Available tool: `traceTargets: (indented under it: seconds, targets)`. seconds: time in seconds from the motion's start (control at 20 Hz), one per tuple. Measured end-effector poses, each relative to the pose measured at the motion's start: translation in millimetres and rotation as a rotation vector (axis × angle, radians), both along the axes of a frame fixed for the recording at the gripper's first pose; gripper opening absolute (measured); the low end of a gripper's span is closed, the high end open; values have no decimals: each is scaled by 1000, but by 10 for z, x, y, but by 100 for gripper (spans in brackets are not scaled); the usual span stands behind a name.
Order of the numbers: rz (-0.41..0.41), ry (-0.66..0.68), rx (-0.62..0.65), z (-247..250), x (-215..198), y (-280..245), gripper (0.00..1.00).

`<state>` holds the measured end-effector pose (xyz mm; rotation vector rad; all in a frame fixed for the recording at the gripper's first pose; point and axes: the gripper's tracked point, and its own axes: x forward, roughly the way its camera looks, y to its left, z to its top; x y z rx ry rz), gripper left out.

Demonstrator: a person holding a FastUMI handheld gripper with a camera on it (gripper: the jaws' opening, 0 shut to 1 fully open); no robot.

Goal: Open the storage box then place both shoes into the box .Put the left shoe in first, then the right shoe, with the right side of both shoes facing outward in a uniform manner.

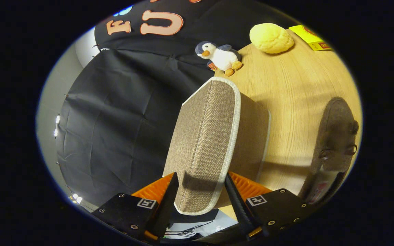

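Observation:
The storage box is brown woven fabric with white trim and stands on the wooden table. Its lid (205,136) is swung up on edge, away from the box body (251,136) behind it. My gripper (201,176) is shut on the lid's near end, with one finger pressed on each side of it. A brown fuzzy shoe (337,136) lies on the table to the right of the box. Just below it shows part of a second shoe (320,191), mostly hidden.
A penguin plush (219,56) sits at the table's far edge beyond the box. A yellow round plush (271,37) and a yellow packet (311,37) lie farther right. Bare wooden tabletop (292,92) separates box and shoes. Black cloth wall (115,130) hangs left.

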<state>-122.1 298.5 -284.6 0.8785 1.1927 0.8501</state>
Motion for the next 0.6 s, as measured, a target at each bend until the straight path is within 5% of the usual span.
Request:
traceTargets:
  seconds: [0.3,0.6]
  targets:
    - [-94,-10,134,505,156,12,35]
    - [-57,-132,187,1197,271,469,31]
